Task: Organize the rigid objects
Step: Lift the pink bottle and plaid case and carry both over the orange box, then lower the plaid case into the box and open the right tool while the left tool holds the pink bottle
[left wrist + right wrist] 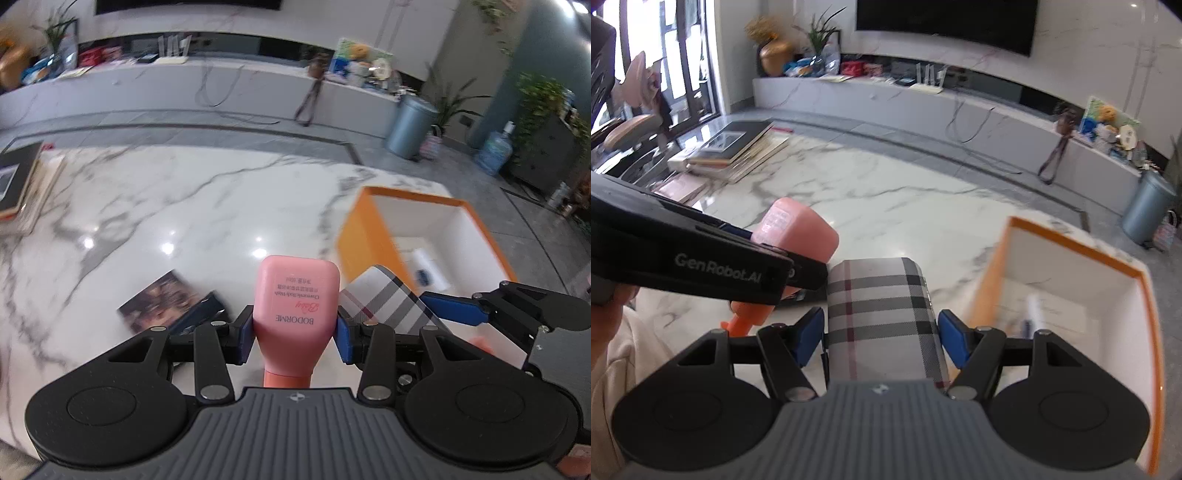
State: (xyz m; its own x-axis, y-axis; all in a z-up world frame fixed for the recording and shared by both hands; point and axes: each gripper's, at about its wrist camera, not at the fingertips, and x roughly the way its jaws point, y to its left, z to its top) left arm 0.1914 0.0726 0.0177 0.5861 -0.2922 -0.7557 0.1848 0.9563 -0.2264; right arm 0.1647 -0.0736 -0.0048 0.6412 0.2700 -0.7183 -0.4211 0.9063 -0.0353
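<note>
My left gripper [294,334] is shut on a pink BODORME body-wash bottle [297,299], held above the marble table [184,206] with its orange cap toward the camera. My right gripper [882,334] is shut on a grey plaid case [882,314], also lifted. The plaid case shows in the left wrist view [384,299], just right of the pink bottle. The pink bottle [798,229] and left gripper body show at the left of the right wrist view. An orange box [424,236] with a white inside stands open to the right, also in the right wrist view [1071,280], with a small white tube lying in it.
A dark picture booklet [162,299] lies on the table below my left gripper. A stack of books [735,147] sits at the table's far left. Beyond the table are a long TV bench [923,99], a grey bin [1148,203] and plants.
</note>
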